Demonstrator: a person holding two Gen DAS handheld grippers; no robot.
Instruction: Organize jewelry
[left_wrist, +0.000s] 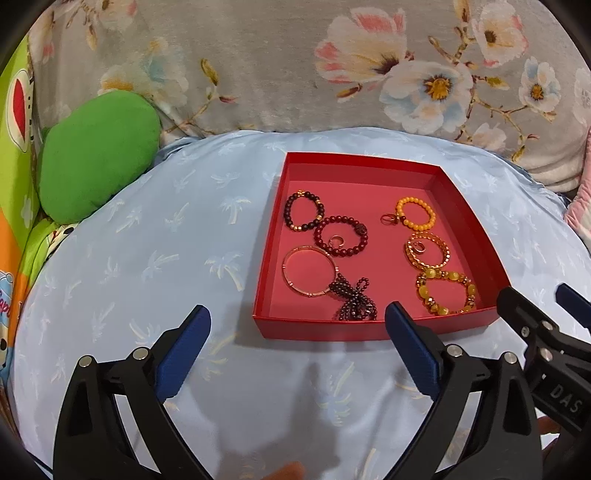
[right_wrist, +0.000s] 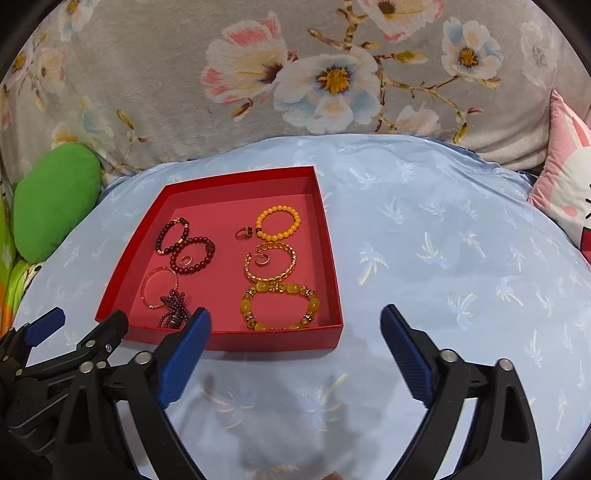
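Behind everything, a grey floral blanket fills the background; in front of it lies a pale blue cushion printed with small palm trees, which carries the work. A green pillow sits at the cushion's left edge, and a pink cartoon pillow at its right edge. On the blue cushion rests an open red tray, shallow-walled, holding all the jewelry. Left tool: blue pads spread wide, nothing between them, hovering just short of the tray's near wall. Right tool: likewise spread wide and empty, beside the left tool, over the tray's near right corner. Tray contents, left column: thin gold bangle nearest, touching a dark beaded tassel; dark red bead bracelet with a small ring inside it; dark bead bracelet farthest. Right column: chunky yellow stone bracelet nearest; gold chain bracelet with what looks like a ring inside, detail too small to confirm; orange bead bracelet farthest, with a red-stone ring just beside it.
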